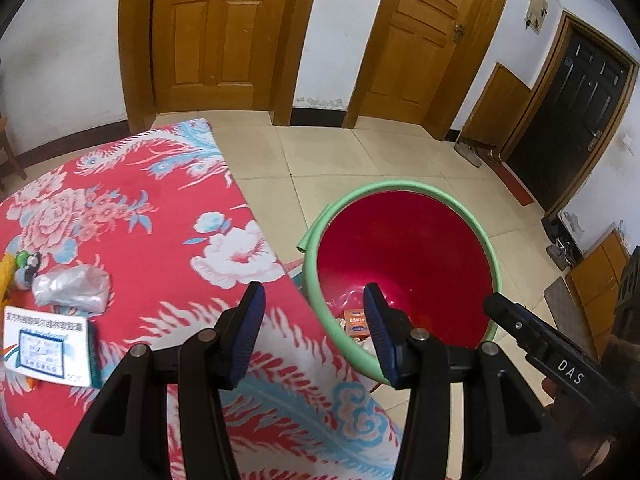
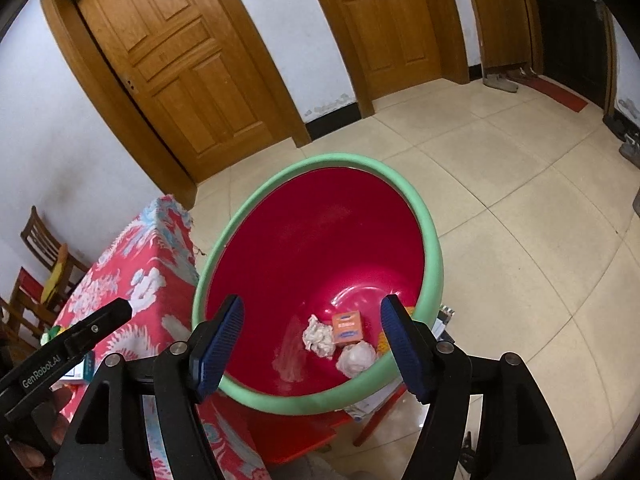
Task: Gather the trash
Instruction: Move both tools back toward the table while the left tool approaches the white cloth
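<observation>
Blue-padded jaws of both the right gripper [image 2: 312, 346] and left gripper [image 1: 314, 332] stand wide, empty. Crumpled white paper wads [image 2: 318, 336] and a small orange carton [image 2: 347, 329] lie inside the red, green-rimmed plastic bin [image 2: 434, 256]. A crumpled silvery plastic bag [image 1: 70, 289], probably trash, waits on the flowered red bench [image 1: 168, 216]; thin film could slip a shallow pinch.

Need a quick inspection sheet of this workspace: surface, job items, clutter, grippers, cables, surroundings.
Surface: table under a red floral cloth.
Job's things: red bin with green rim beside the table; inside lie an orange box and two crumpled paper wads. Silvery crumpled bag and white printed box lie on the cloth.
Clutter: small green and yellow items at the cloth's left edge.
Grippers: left gripper open, empty, spanning the table edge and bin rim; right gripper open, empty, over the bin.
Cables: nothing seen.
Surroundings: tiled floor, wooden doors, wooden chair.
</observation>
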